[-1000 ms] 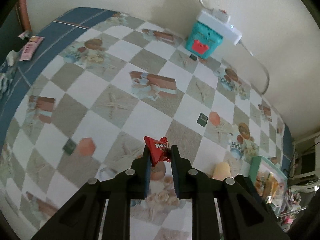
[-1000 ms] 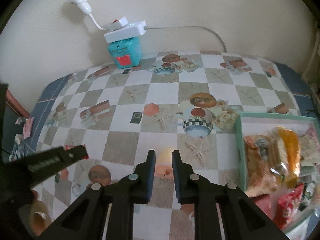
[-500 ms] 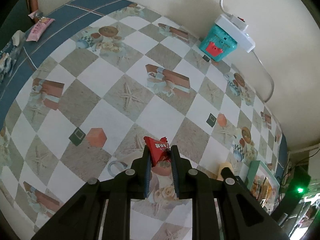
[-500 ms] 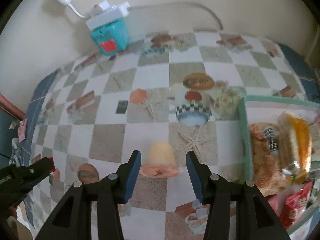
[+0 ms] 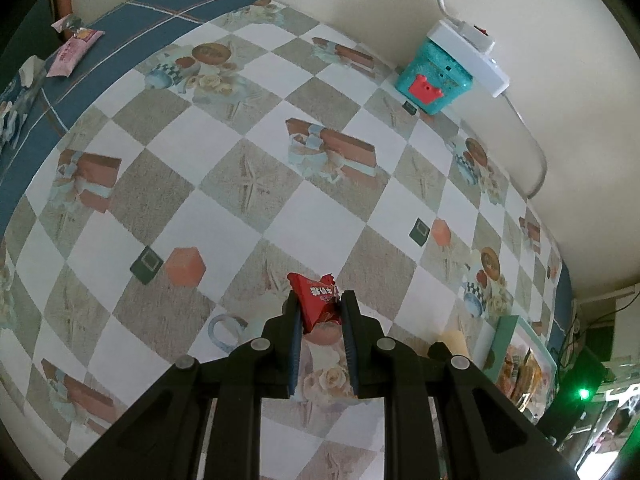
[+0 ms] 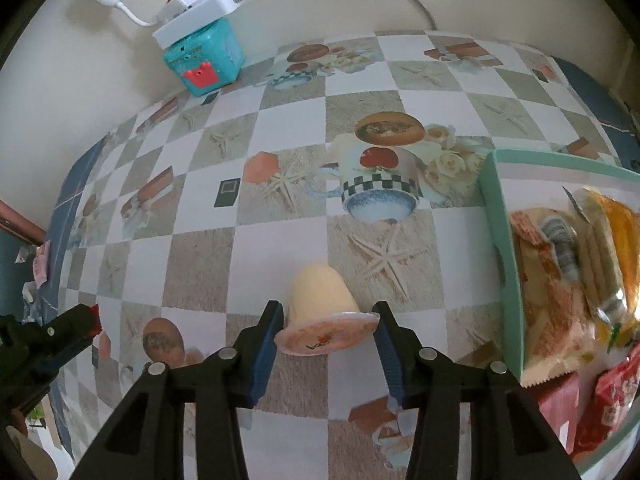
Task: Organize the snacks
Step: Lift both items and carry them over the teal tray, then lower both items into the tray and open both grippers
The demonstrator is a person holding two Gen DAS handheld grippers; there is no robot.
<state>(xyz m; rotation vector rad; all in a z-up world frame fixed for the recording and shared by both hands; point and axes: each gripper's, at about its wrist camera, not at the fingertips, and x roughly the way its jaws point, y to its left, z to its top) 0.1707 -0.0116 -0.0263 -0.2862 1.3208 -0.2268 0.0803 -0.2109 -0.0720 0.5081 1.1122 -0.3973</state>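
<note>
Left holds a packet; right closes in on the jelly cup.

The left gripper (image 5: 319,307) stays clamped on the red packet (image 5: 319,299) above the table (image 5: 168,208). The right gripper (image 6: 328,320), shut a second ago, now gapes around the inverted jelly cup (image 6: 325,312) beside the snack tray (image 6: 505,272), ready to grasp.

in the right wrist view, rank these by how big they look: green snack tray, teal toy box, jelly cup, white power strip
1. green snack tray, cut off by the frame
2. jelly cup, nearest the camera
3. teal toy box and white power strip, too alike to rank
</note>
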